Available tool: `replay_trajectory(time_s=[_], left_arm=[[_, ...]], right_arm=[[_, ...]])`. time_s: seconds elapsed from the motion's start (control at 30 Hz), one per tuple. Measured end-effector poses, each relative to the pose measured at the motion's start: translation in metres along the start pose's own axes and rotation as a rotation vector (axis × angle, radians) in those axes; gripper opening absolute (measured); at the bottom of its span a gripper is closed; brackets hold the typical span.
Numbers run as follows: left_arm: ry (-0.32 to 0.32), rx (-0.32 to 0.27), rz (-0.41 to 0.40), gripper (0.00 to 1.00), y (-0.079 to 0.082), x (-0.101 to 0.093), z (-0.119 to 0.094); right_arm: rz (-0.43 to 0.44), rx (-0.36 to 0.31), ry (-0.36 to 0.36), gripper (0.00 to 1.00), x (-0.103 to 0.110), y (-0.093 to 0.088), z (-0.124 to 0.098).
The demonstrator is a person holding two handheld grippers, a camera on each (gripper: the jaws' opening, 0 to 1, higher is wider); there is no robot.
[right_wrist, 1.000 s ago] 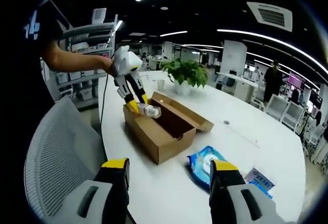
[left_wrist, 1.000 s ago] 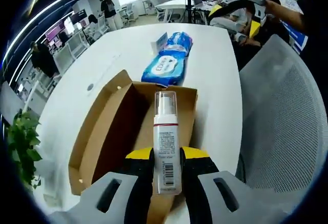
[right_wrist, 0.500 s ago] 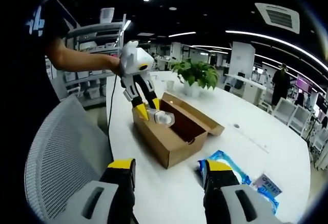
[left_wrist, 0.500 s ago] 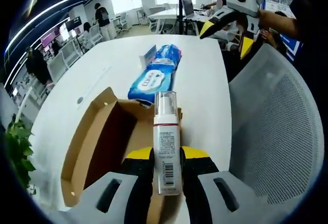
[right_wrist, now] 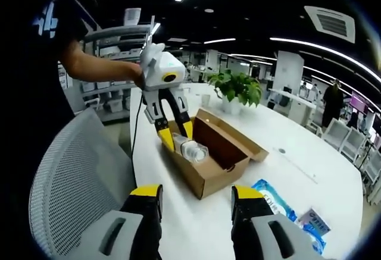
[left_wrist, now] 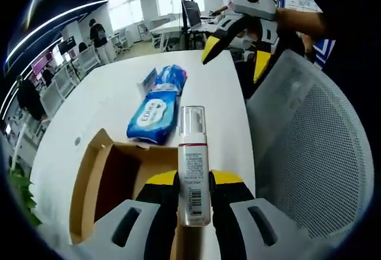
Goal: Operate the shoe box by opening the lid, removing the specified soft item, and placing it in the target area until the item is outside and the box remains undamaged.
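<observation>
The left claw (left_wrist: 194,193) is clamping a white pump bottle (left_wrist: 193,163) between its yellow-tipped jaws, holding it up above the near end of the open cardboard shoe box (left_wrist: 110,182) that is sitting on the white table (left_wrist: 107,102). In the right gripper view the right claw (right_wrist: 193,203) is hanging over the table edge with its jaws apart and gripping nothing, while the box is lying ahead with its lid (right_wrist: 233,134) folded back. A blue wipes pack (left_wrist: 153,107) is lying on the table just beyond the box, and a grey mesh chair (left_wrist: 309,147) is standing beside the table.

Left gripper (left_wrist: 193,197) carried bottle (left_wrist: 192,163) from box (right_wrist: 209,160) toward chair (right_wrist: 77,182) side
</observation>
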State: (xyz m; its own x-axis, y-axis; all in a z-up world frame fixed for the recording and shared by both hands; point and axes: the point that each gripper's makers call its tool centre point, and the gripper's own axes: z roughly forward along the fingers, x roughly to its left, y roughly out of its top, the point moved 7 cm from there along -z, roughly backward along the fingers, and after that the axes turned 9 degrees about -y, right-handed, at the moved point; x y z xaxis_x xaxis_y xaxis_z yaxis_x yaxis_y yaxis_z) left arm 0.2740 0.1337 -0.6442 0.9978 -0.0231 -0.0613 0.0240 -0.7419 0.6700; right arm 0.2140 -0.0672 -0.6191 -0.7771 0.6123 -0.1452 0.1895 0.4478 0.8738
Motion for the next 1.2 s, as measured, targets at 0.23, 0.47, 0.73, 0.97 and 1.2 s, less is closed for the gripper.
replay_trajectory(time_s=[0.23,0.47,0.73,0.97,1.2], left_arm=[[-0.036,-0.02,0.051,0.19,0.009,-0.006,0.003],[-0.082,-0.016,0.106,0.19,0.012,-0.014,0.006],[-0.135,-0.028,0.178,0.19,0.019,-0.025,0.009],[-0.154,-0.045,0.206,0.19,0.024,-0.029,0.011],[-0.175,-0.075,0.231,0.19,0.029,-0.034,0.014]], right_arm=[[-0.012,-0.005,0.023,0.41,0.006,0.003,0.004],[-0.028,-0.007,0.047,0.4,0.01,0.005,0.008],[-0.054,-0.009,0.09,0.35,0.019,0.011,0.015],[-0.077,-0.012,0.122,0.29,0.026,0.014,0.017],[-0.095,-0.019,0.135,0.24,0.031,0.017,0.017]])
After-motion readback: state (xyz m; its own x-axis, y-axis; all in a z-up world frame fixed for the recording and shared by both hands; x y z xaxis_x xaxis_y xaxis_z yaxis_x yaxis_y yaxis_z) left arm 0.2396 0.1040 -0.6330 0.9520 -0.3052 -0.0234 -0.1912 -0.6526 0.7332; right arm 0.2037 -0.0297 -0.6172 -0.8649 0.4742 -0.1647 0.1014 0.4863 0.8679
